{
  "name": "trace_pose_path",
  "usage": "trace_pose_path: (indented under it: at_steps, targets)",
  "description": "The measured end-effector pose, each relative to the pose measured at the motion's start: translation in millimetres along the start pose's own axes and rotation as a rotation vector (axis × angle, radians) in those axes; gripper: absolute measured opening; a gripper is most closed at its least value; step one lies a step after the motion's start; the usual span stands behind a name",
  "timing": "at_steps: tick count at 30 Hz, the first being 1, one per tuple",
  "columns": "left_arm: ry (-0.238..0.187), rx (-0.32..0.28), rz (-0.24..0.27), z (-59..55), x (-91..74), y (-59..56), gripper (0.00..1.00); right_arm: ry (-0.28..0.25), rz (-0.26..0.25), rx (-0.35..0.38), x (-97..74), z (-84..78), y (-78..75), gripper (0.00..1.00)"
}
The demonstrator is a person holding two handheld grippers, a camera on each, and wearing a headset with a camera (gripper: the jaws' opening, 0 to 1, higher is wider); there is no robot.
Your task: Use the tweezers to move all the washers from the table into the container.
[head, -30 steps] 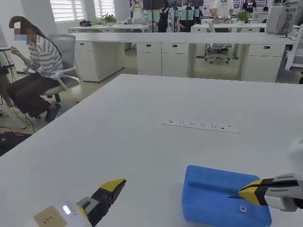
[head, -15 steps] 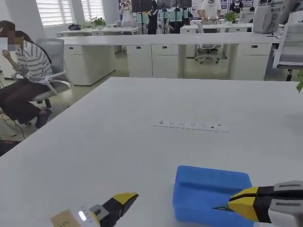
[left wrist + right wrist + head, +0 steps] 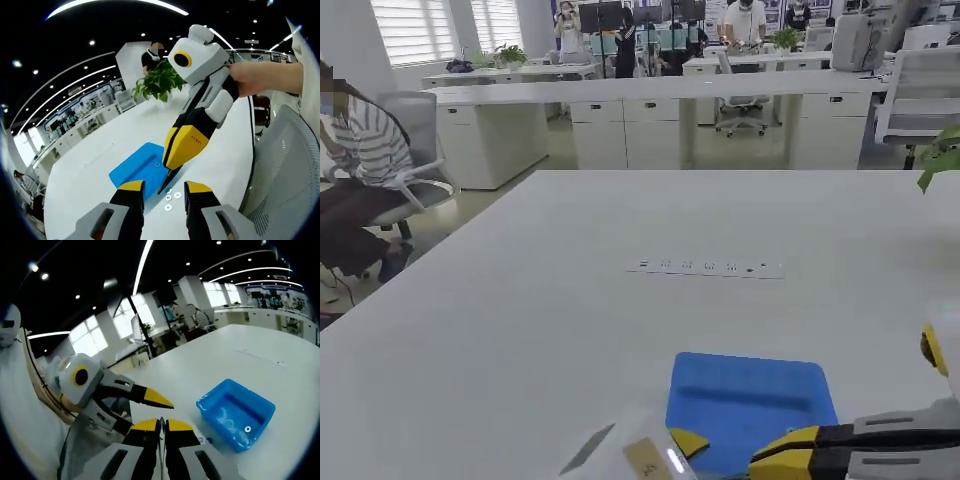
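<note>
At the far left of the head view a person [image 3: 360,150] sat on an office chair beside the white table [image 3: 520,320], and a row of sockets [image 3: 706,267] lay flush in the tabletop further in. Along the bottom edge the left gripper [image 3: 688,442] showed as a blur, its yellow tip just at the near left corner of the blue container [image 3: 750,390], which sat on the table. To the right of that, the right gripper [image 3: 770,462] reached in low from the right edge, with its yellow tips at the container's near rim. Leaves of a plant [image 3: 940,150] hung in at the right edge. In the left gripper view the left gripper's own jaws stood well apart with nothing between them. Three washers [image 3: 168,197] lay on the bare table just beyond those jaws, near the container's edge. A hand [image 3: 260,75] held the right gripper, which slanted down from the upper right. The thin tweezers [image 3: 165,184] stuck out of its yellow jaws, their point just beside those washers; contact could not be told. In the right gripper view its jaws were pressed almost together on the tweezers, and one washer [image 3: 247,429] lay inside the container to the right.
</note>
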State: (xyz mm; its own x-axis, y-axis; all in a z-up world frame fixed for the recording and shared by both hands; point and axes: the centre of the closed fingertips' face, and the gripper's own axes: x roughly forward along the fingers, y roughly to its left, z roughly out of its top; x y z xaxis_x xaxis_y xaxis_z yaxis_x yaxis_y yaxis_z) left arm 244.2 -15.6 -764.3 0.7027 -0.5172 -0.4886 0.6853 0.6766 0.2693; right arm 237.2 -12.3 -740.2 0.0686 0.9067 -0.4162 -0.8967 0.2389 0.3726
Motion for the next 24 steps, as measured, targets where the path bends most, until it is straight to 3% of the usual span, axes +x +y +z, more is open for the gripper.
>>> trace_pose_path:
  at_steps: [4,7,9,11,12,16,20,21,24]
  targets:
    - [-0.007,-0.019,0.008,-0.9,-4.4,3.1,0.07,-0.044,0.031,0.067,0.9,4.2,5.3,0.01]
    - [-0.004,-0.037,0.012,-2.2,-6.3,4.7,0.06,-0.051,0.028,0.074,1.8,4.0,4.9,0.01]
    - [0.009,-0.084,0.008,-5.0,-5.6,3.1,0.05,-0.066,0.020,0.089,2.7,5.0,4.5,0.01]
    - [0.023,-0.103,-0.015,-7.5,-4.7,-1.6,0.03,-0.108,0.018,0.108,2.3,10.6,5.3,0.01]
    - [0.021,-0.118,-0.039,-7.2,-3.9,-6.8,0.01,-0.154,0.013,0.134,1.6,17.7,4.7,0.01]
    - [-0.001,-0.193,-0.099,-2.0,-1.3,-21.1,0.00,-0.204,-0.002,0.120,0.9,25.3,5.2,0.01]
    - [-0.020,-0.248,-0.138,-0.8,-0.3,-22.8,0.00,-0.225,-0.017,0.076,1.3,27.2,8.3,0.01]
    - [-0.021,-0.281,-0.185,-0.8,-1.0,-28.0,0.00,-0.224,-0.014,0.071,1.5,26.5,8.5,0.01]
    - [-0.015,-0.299,-0.204,-4.7,-4.2,-22.8,0.02,-0.214,-0.007,0.042,2.7,22.6,8.9,0.01]
